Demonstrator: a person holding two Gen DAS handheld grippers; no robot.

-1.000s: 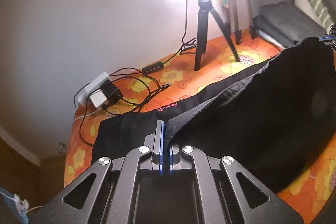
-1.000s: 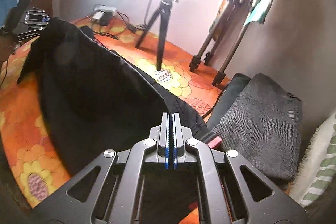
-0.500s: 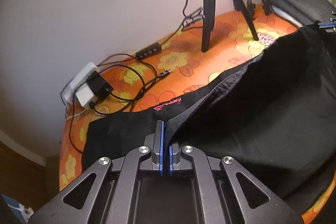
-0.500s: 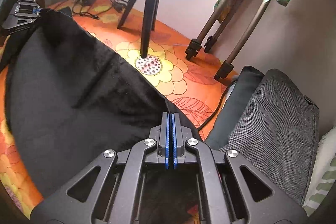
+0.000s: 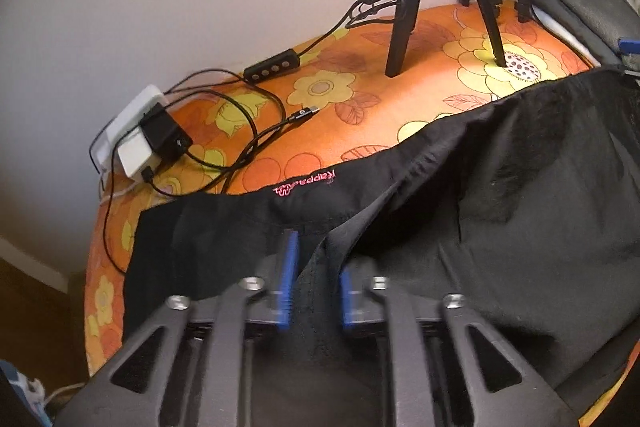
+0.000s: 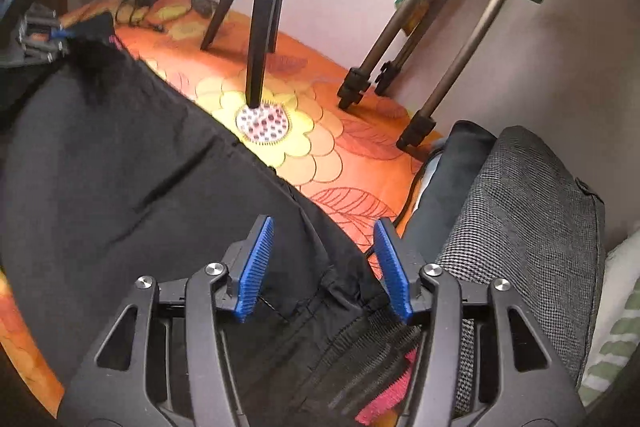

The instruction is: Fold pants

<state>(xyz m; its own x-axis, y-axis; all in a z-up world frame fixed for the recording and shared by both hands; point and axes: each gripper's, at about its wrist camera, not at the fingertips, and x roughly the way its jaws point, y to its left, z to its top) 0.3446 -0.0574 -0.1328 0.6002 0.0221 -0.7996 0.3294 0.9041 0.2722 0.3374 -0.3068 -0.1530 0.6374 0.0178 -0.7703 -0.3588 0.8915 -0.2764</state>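
STEP: releasing fold | left gripper: jaws just opened, fabric edge loose between | right gripper: jaws just opened, waistband free | pants: folded on orange floral sheet | RISK: snagging cloth on pads during withdrawal, undoing fold

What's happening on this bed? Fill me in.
A person with a gripper in each hand is folding black pants on an orange flowered bedspread. One fold is laid over. The left gripper and right gripper have just been opening; fabric still lies between the parted jaws, no longer pinched. A tripod stands just behind.
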